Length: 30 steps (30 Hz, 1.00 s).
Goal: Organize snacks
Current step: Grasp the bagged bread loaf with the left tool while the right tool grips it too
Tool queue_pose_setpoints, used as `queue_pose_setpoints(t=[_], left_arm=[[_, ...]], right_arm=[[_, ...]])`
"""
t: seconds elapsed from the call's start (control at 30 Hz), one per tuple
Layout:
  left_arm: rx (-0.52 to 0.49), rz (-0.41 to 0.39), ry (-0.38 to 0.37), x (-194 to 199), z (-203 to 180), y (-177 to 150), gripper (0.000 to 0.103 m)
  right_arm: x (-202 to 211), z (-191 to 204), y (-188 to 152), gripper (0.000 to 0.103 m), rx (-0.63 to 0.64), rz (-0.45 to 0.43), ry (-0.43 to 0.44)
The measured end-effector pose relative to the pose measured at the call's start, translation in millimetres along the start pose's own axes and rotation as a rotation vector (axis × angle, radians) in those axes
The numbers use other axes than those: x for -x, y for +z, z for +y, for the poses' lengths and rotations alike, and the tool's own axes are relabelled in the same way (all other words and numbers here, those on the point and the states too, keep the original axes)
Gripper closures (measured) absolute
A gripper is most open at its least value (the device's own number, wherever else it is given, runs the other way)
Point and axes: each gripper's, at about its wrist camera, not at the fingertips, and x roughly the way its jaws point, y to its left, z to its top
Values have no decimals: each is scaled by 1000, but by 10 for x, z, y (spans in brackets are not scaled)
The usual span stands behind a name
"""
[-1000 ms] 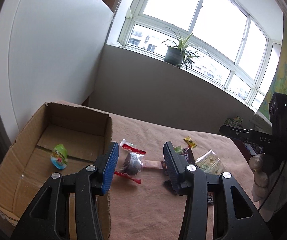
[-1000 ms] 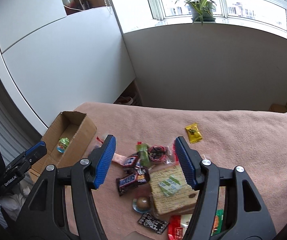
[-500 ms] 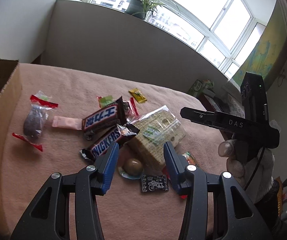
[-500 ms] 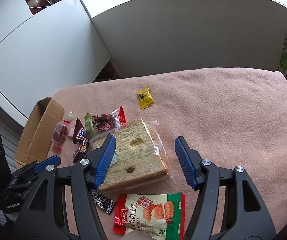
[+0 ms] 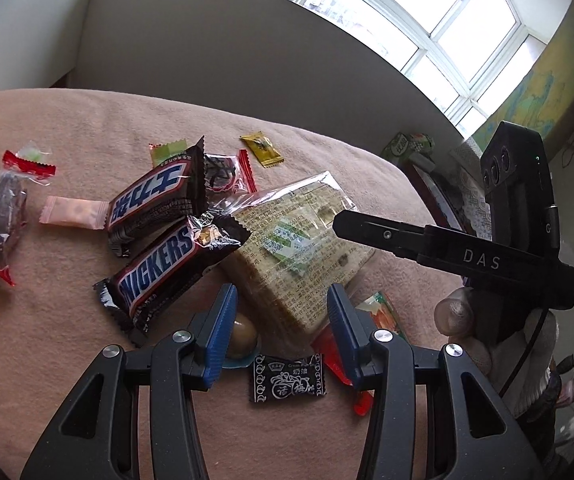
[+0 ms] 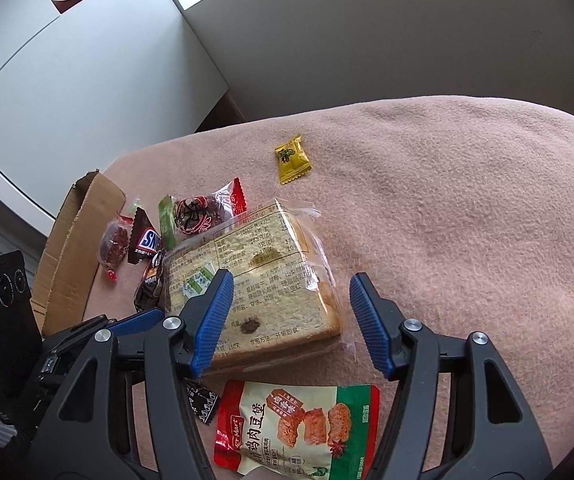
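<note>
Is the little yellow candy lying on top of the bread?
No, the yellow candy lies alone on the pink blanket, well apart from the wrapped bread.

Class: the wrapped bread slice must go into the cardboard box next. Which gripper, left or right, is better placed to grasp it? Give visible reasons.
Probably the right gripper: open and empty, it frames the bread slice. The left gripper, also open, faces only its corner, crowded by a Snickers bar.

"SNICKERS" on choc bar; "DAS" on right tool; "Mart" on red pouch.
</note>
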Motion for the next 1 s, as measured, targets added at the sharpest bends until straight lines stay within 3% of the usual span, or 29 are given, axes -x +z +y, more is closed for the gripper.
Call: queue_pose_setpoints(t=[0.23,0.67,1.0], left_arm=[[-48,-3,18,-49,-82,2,59],[-73,-53,29,78,-152,57,60],[-105,-129,29,376,-194,115,60]], right_arm=[[-20,-8,-15,48,-4,10,26],[123,95,-64,52,5,-16,22],[374,339,-28,52,47,-85,25]])
